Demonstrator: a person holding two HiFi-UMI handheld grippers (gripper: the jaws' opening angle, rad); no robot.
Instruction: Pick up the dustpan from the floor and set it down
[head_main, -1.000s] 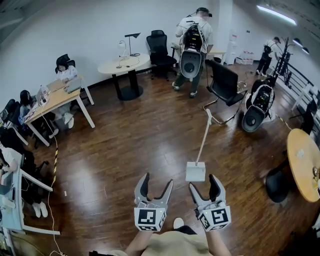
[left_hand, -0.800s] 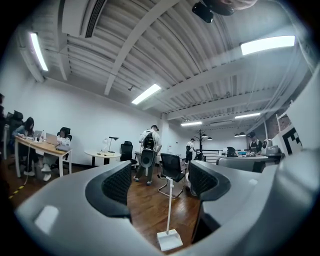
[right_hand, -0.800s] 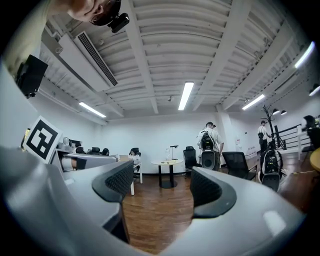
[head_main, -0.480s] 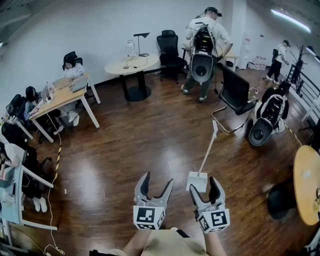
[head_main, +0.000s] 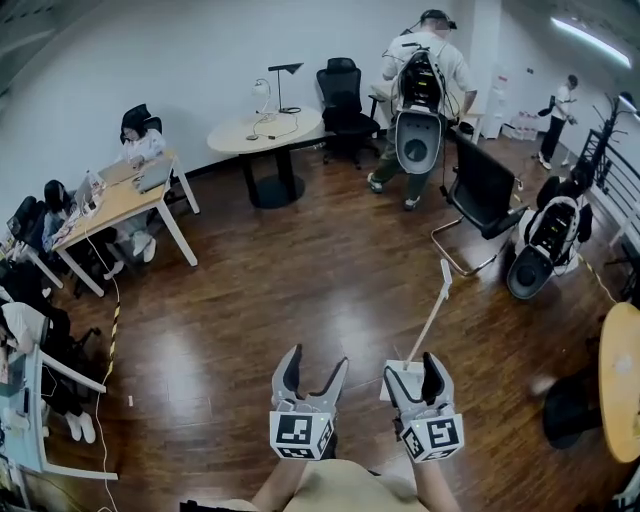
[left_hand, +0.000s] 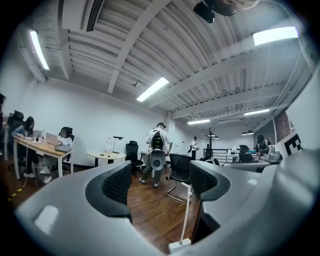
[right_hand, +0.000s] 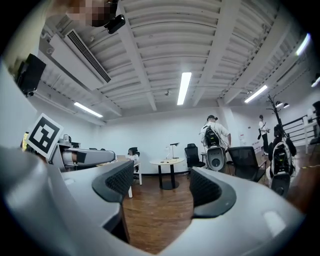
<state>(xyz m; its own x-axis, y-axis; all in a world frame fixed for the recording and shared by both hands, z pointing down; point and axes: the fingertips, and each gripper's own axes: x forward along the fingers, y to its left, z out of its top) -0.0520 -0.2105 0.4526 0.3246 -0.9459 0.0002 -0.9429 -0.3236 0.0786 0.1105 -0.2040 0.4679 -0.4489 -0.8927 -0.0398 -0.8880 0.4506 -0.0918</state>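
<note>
Item: white plastic dustpan (head_main: 432, 318), tall thin handle upright, standing on the dark wooden floor (head_main: 250, 300) just ahead of my right tool (head_main: 412, 372), its pan partly behind that tool's tips; it lies ahead and to the right of my left tool (head_main: 314, 368)

Tools: both with jaws apart, nothing between them

Hazards, as I judge them: my right tool nudges the pan and topples it; a loose grip on the slim handle lets the pan swing or slip

Dark wood floor (head_main: 300, 270); white walls (head_main: 150, 60); round table (head_main: 275, 132) with lamp (head_main: 286, 68); black office chair (head_main: 342, 90); long desk (head_main: 115, 205); strip lights (left_hand: 154, 88) on beamed ceiling (left_hand: 150, 30).
</note>
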